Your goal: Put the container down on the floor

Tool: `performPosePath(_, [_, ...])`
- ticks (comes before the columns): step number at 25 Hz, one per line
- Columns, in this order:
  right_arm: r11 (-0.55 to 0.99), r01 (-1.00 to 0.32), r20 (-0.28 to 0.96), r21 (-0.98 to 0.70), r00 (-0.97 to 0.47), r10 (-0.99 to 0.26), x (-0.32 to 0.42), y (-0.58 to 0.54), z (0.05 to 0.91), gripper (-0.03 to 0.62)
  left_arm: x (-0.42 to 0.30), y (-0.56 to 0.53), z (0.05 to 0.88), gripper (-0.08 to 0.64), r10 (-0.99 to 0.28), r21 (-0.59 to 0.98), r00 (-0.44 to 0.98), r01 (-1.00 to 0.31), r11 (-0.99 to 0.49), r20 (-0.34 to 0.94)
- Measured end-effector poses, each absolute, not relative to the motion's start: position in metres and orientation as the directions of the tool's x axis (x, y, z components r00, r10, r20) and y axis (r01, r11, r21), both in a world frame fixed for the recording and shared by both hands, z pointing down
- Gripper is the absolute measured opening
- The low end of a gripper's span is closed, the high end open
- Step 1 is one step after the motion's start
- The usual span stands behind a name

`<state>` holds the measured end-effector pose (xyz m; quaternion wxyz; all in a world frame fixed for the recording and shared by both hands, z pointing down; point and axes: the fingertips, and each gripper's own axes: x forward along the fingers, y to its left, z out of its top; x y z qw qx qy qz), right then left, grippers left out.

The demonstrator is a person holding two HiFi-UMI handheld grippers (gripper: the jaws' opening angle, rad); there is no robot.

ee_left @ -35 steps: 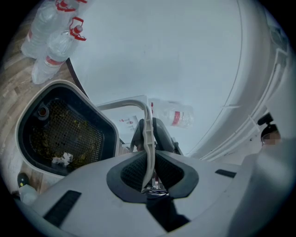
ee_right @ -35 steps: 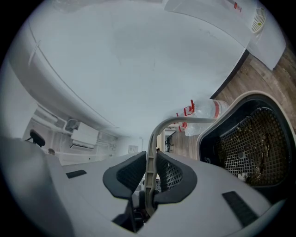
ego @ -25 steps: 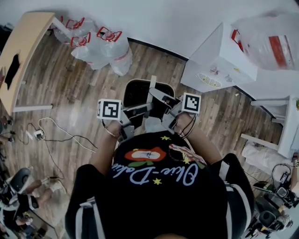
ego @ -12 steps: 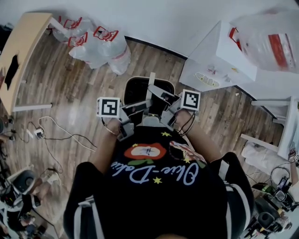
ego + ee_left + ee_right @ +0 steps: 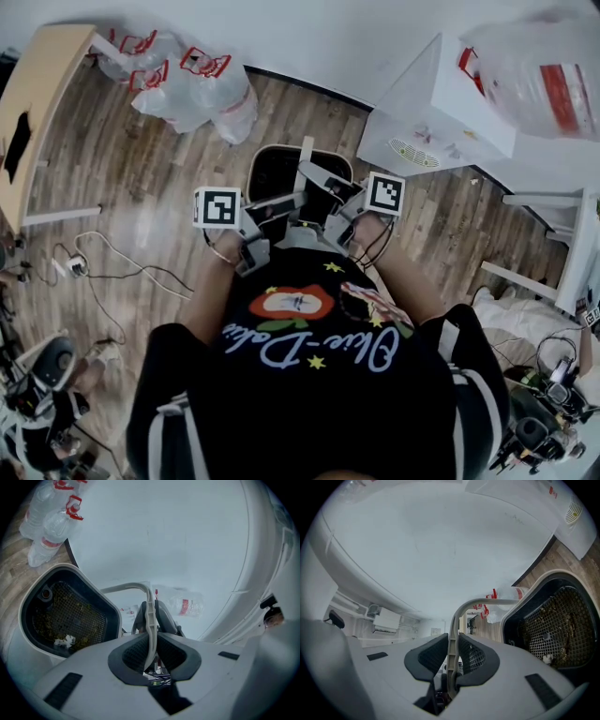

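Container (image 5: 281,173) centre, just ahead of person (image 5: 319,375); bottle bags (image 5: 192,84) behind-left of it, table (image 5: 37,103) far left, boxy unit (image 5: 441,112) behind-right.

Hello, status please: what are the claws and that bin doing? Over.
Left claw and right claw both shut on the handle. Bin hangs over the floor. Bottle bags, white box off to the sides.

The right tool (image 5: 452,656) is clamped on a thin pale handle (image 5: 462,610), pads pressing it from both sides. That handle arcs up and over to the right, to the container (image 5: 513,625). It's dark inside, with a wire mesh (image 5: 553,625) carrying brownish gunk and a small white scrap (image 5: 547,657). Far behind it are wooden floor (image 5: 576,559), clear bags with red handles (image 5: 506,595) and lots of white wall (image 5: 440,541).
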<state>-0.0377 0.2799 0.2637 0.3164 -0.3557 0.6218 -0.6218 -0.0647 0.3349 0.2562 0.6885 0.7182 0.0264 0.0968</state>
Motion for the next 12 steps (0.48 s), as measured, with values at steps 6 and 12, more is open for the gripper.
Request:
performPosePath(6, [-0.05,-0.05,0.069,-0.998,-0.536,-0.842,-0.027,0.27,0.268,0.061,-0.055,0.324,0.258,0.048,0.181,0.994,0.977,-0.105,-0.045,0.111])
performPosePath(12, [-0.062,-0.044,0.076,-0.997,-0.535,-0.842,-0.014,0.248,0.268,0.061,-0.043,0.302,0.258,0.048,0.189,0.993,0.975,-0.113,-0.02,0.114])
